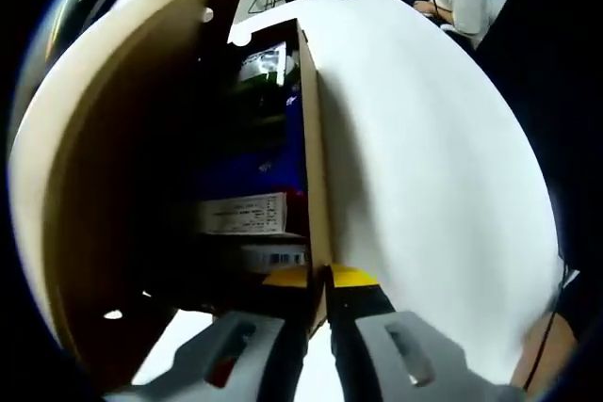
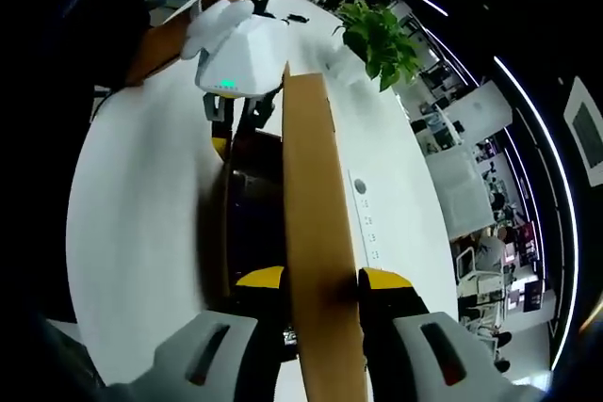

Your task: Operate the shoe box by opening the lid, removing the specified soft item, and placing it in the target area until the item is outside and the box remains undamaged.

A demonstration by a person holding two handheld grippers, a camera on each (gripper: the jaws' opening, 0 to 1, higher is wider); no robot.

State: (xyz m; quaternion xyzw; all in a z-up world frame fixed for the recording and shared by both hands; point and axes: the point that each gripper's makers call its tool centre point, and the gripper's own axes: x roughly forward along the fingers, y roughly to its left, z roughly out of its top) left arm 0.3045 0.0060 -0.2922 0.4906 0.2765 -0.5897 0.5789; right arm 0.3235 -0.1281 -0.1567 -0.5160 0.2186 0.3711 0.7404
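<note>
Clamped on the raised lid (image 2: 316, 233), the right gripper (image 2: 320, 280) holds it upright; the box wall (image 1: 316, 185) is pinched by the left gripper (image 1: 320, 275). Cardboard could be creased if either is pulled sideways. Packaged contents (image 1: 250, 214) are seen inside; the soft item cannot be told apart.
</note>
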